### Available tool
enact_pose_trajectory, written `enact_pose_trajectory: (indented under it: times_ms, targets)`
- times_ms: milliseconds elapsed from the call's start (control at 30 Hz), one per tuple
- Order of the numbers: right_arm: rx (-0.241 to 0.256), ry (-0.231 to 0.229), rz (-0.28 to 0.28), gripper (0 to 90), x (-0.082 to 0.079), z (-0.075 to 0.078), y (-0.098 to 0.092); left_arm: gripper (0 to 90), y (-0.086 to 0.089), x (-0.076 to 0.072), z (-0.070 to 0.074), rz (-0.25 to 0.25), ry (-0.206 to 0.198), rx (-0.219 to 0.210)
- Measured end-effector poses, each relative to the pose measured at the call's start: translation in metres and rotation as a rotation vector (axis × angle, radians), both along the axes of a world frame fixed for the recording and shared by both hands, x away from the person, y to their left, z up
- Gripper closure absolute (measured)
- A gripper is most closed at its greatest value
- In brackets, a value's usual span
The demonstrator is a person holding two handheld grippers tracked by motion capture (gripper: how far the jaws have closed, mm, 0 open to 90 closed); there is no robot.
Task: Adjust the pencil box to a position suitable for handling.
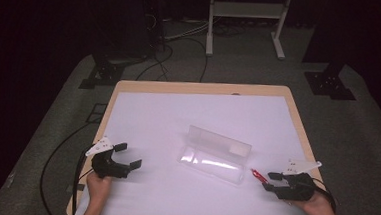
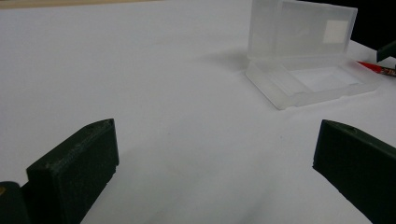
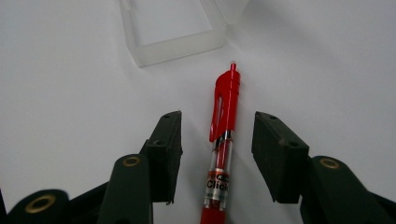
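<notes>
**Desk:** Right gripper (image 3: 217, 135) first, please: where is it, and how do the jaws stand?

**Photographer:** It sits near the table's (image 1: 143, 114) right edge, close to the front right corner, held in the person's right hand (image 1: 322, 208). Its jaws stand spread, one on each side of a red pen (image 3: 224, 140) lying flat on the white surface. From the right gripper view there is a gap between the pen and each jaw, so nothing is pinched.

**Desk:** And the pen's position?

**Photographer:** Its clip end points toward a clear plastic case (image 1: 215, 156) just beside it. The case lies open a little right of the table's middle, its lid tipped up on the far side and its tray empty.

**Desk:** The other side?

**Photographer:** The left gripper (image 1: 128, 155) is near the front left corner, well apart from the case, held in the left hand (image 1: 98, 184). Its jaws are spread wide over bare white surface, holding nothing.
</notes>
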State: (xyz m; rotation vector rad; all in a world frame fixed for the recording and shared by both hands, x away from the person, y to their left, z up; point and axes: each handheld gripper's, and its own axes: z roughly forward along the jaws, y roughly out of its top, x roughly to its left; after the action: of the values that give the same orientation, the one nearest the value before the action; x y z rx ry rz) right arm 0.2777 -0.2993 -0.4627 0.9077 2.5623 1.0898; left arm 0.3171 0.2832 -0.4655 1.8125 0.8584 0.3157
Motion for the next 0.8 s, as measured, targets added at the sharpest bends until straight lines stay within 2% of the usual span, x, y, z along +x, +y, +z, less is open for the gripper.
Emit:
enact_pose_trajectory:
  times_ms: [400, 567, 800]
  targets:
    - [-0.003, -0.017, -0.021, 63.8, -0.0063, -0.0072, -0.0029, 0.0, -0.0002, -0.0001, 0.0000, -0.001, 0.000, 0.001]
    - [-0.022, -0.025, -0.020, 69.2, -0.0072, -0.0099, -0.0036, 0.0, -0.0002, -0.0001, 0.0000, -0.001, 0.000, 0.000]
    - [-0.014, -0.029, -0.028, 73.4, -0.0091, -0.0112, -0.0032, 0.0, -0.0003, -0.0003, 0.0000, -0.002, 0.001, 0.000]
